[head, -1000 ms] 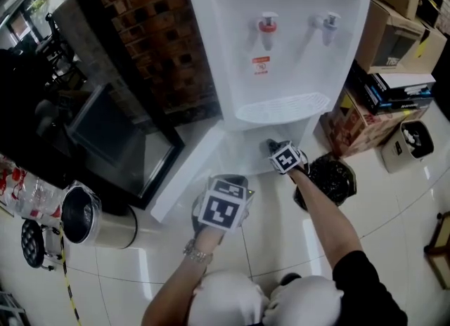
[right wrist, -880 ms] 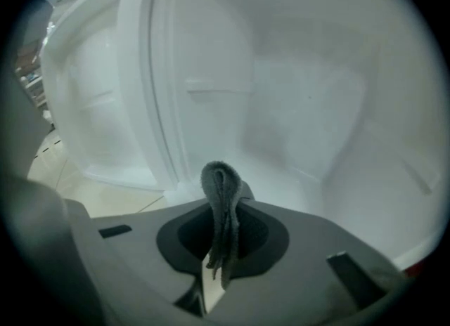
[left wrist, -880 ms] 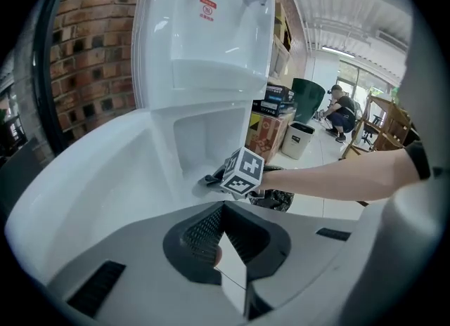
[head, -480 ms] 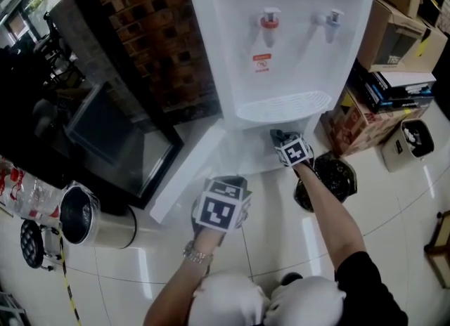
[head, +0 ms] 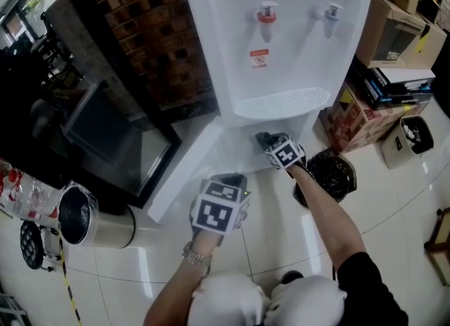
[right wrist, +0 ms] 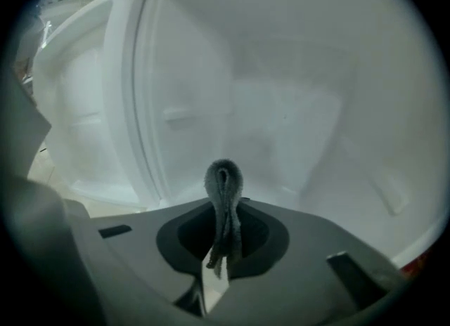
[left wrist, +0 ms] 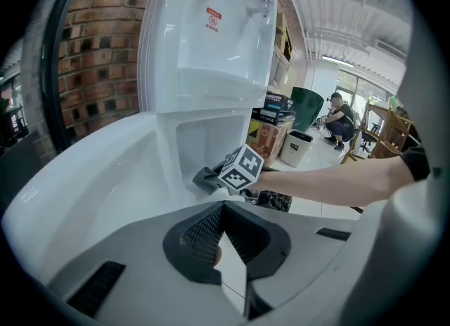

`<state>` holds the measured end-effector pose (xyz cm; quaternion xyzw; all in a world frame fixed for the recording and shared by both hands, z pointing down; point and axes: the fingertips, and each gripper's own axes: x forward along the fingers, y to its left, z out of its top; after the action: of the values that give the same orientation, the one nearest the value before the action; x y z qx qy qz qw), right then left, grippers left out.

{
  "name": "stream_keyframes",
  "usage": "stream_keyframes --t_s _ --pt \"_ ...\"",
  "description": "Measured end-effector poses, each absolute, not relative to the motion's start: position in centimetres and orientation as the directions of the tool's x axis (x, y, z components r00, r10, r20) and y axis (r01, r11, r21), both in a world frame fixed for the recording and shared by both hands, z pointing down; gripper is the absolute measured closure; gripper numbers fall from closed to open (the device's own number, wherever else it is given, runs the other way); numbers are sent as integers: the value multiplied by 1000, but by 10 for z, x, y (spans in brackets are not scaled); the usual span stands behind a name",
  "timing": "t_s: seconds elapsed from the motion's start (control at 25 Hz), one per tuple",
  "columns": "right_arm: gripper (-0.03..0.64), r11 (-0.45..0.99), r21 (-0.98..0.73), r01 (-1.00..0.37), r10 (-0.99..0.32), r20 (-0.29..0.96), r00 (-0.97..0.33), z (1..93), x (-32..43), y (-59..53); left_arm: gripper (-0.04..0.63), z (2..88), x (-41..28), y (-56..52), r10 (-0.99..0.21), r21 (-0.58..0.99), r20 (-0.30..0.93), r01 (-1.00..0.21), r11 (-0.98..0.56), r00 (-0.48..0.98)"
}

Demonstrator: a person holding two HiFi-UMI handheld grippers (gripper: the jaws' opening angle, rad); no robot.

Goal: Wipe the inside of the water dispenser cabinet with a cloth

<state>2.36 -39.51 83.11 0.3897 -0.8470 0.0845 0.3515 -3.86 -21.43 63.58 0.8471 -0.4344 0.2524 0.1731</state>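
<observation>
The white water dispenser (head: pixel 281 50) stands ahead with its low cabinet open and the cabinet door (head: pixel 190 163) swung out to the left. My right gripper (head: pixel 271 142) reaches into the cabinet mouth, shut on a folded grey cloth (head: pixel 266 138). In the right gripper view the cloth (right wrist: pixel 223 180) sticks up from the closed jaws in front of the white inner walls (right wrist: pixel 295 107). My left gripper (head: pixel 226 184) hangs back over the floor by the door, shut and empty (left wrist: pixel 223 212). From it I see the right gripper (left wrist: pixel 214 177) and the cloth (left wrist: pixel 204 177) at the opening.
A black bin-bag-lined bin (head: pixel 327 177) stands right of the cabinet, with cardboard boxes (head: pixel 397 36) and a small white bin (head: pixel 409 142) beyond. A steel bin (head: pixel 88 216) and a dark glass-fronted unit (head: pixel 105 135) are at the left, below a brick wall (head: pixel 155 36). A person (left wrist: pixel 343 117) sits far off.
My right gripper with the cloth swung a little right along the cabinet mouth, then back left and further in. The left gripper has barely moved.
</observation>
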Motion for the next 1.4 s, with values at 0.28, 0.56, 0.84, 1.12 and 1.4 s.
stream_keyframes --t_s 0.28,0.56,0.84,1.12,1.4 --pt "595 556 134 -821 -666 662 -343 840 75 -423 594 625 -33 -212 -654 78 547 -810 -581 522" --pt "595 646 79 -759 -561 724 -402 874 49 -395 594 631 -28 -212 -640 83 556 -801 -592 530" --pt "595 697 -139 -704 -478 641 -600 854 13 -362 594 618 -19 -210 -660 102 483 -785 -611 575" --pt "595 559 -292 -776 -616 480 -624 705 56 -277 594 517 3 -178 -690 55 429 -779 -624 583" --pt "595 499 -302 -812 -732 355 -581 455 67 -198 594 323 4 -141 -731 55 337 -787 -614 594"
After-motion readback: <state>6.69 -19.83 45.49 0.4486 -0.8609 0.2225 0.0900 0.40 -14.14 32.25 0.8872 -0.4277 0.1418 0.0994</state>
